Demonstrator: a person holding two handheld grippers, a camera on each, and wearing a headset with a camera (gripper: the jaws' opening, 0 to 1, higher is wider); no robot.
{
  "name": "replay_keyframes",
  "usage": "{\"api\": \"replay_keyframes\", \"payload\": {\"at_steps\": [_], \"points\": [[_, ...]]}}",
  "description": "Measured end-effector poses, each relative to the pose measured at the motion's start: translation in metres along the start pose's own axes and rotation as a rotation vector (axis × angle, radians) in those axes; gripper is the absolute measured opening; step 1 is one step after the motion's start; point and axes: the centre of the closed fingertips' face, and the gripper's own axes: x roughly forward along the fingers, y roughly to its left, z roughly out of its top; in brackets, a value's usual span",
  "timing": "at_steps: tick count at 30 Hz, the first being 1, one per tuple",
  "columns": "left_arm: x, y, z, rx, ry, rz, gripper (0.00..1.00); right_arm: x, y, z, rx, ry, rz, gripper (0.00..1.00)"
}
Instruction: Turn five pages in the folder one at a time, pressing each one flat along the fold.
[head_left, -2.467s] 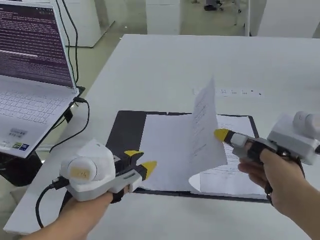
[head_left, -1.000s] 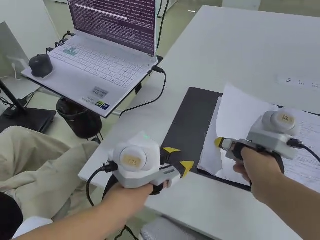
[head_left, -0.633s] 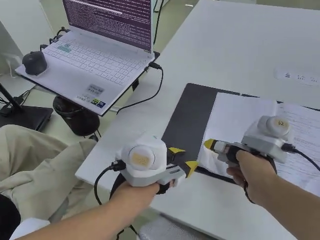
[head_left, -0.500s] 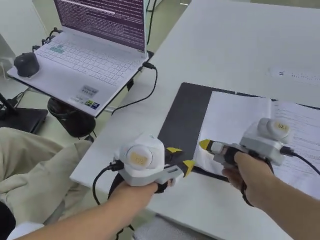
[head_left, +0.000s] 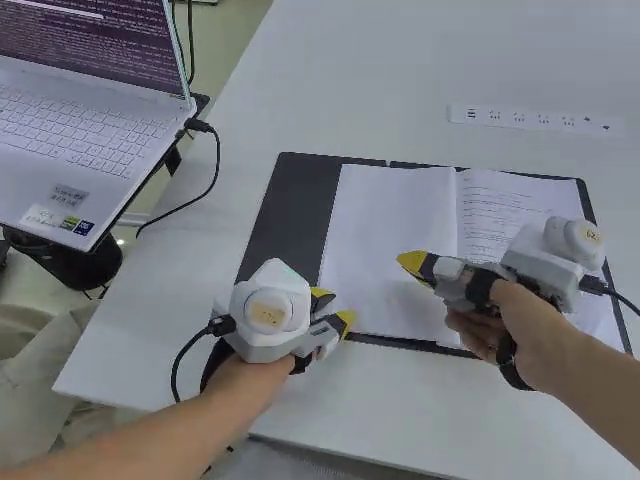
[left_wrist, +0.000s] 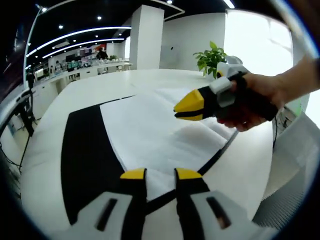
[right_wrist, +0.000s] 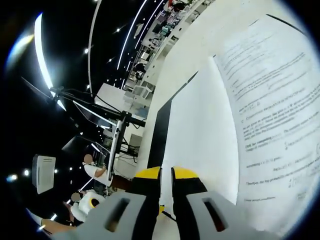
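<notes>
A black folder (head_left: 295, 210) lies open on the white table. Its left page (head_left: 390, 230) is blank and lies flat; the right page (head_left: 505, 215) is printed. My right gripper (head_left: 405, 262) is shut, its yellow tips over the lower part of the blank page, and I see nothing between them. The right gripper view has those jaws (right_wrist: 166, 172) above the blank sheet (right_wrist: 205, 125), beside the printed one (right_wrist: 280, 100). My left gripper (head_left: 333, 308) hovers at the folder's front left corner, jaws a little apart and empty (left_wrist: 160, 174). The right gripper (left_wrist: 182, 106) shows just above the paper there.
An open laptop (head_left: 70, 120) sits to the left on a lower stand, with a black cable (head_left: 195, 195) running to it. A white power strip (head_left: 535, 117) lies behind the folder. The table's front edge runs just under both hands.
The page that stood upright in my right gripper has swung over to the left and now lies flat. The right gripper went left with it. The head camera also shifted.
</notes>
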Motion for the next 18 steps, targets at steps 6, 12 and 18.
{"api": "replay_keyframes", "payload": {"at_steps": [6, 12, 18], "points": [[-0.001, 0.001, -0.008, 0.055, -0.01, 0.027, 0.17, -0.004, -0.005, 0.019, 0.025, -0.023, 0.016, 0.06], [0.001, 0.003, -0.008, 0.082, -0.023, 0.03, 0.17, -0.001, -0.011, 0.031, 0.053, -0.028, 0.025, 0.06], [0.001, 0.005, -0.009, 0.087, -0.022, 0.033, 0.17, 0.005, -0.017, 0.037, 0.104, -0.011, 0.04, 0.05]]}}
